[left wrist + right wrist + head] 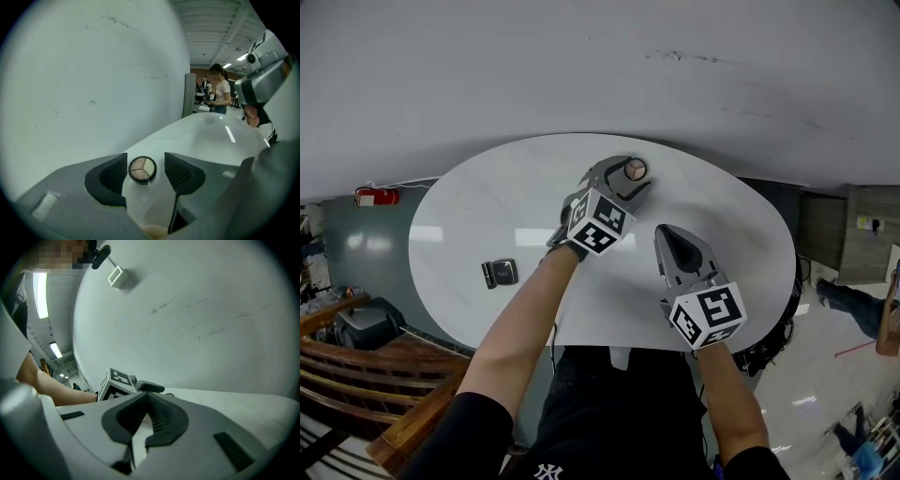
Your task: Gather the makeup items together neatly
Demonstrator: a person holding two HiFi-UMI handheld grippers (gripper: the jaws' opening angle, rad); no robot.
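A round eyeshadow compact (635,170) with three pale shades lies near the far edge of the white oval table (469,216). My left gripper (627,178) is open around it. In the left gripper view the compact (142,169) sits on the table between the two dark pads (112,176), and neither pad presses on it. My right gripper (674,236) hovers over the table's middle right, shut with nothing between its jaws (149,399). A small dark case (499,273) lies alone on the table's left side.
A plain wall rises directly behind the table's far edge. A red object (377,197) sits on the floor at the left. Wooden furniture (356,356) stands at the lower left. The left gripper's marker cube (115,380) shows in the right gripper view. A person (219,93) stands far off.
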